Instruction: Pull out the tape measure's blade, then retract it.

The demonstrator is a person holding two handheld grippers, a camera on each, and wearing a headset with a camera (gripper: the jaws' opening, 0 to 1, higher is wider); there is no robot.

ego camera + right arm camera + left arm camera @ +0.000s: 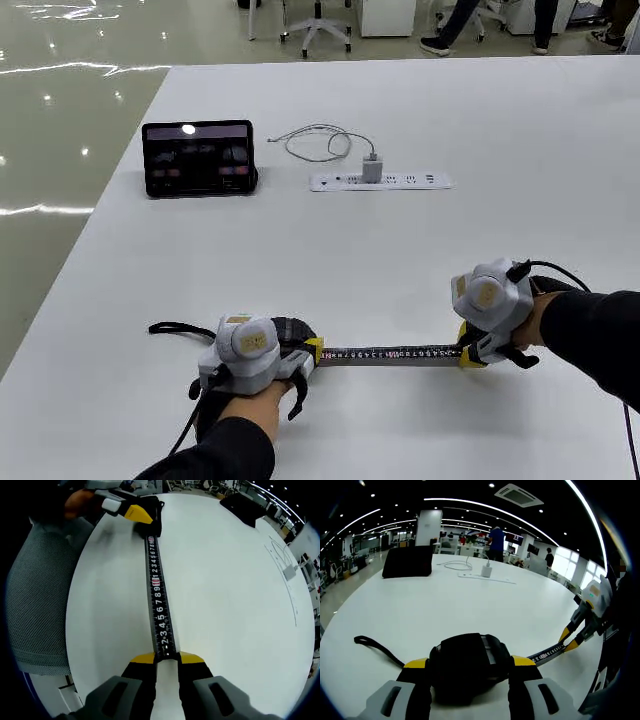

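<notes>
A black tape measure case (470, 665) sits on the white table, and my left gripper (470, 662) is shut on it; in the head view the case (292, 338) lies at the lower left under the left gripper (300, 355). Its dark blade (390, 353) with white numbers runs flat across the table to the right. My right gripper (468, 357) is shut on the blade's tip. In the right gripper view the blade (158, 600) stretches away from the right gripper (166, 656) to the case (150, 517). A black wrist strap (180, 329) trails left of the case.
A dark tablet (199, 157) stands at the back left of the table (420, 250). A white power strip (380, 181) with a plugged charger and coiled cable lies behind the middle. Office chairs and people's legs stand beyond the far edge.
</notes>
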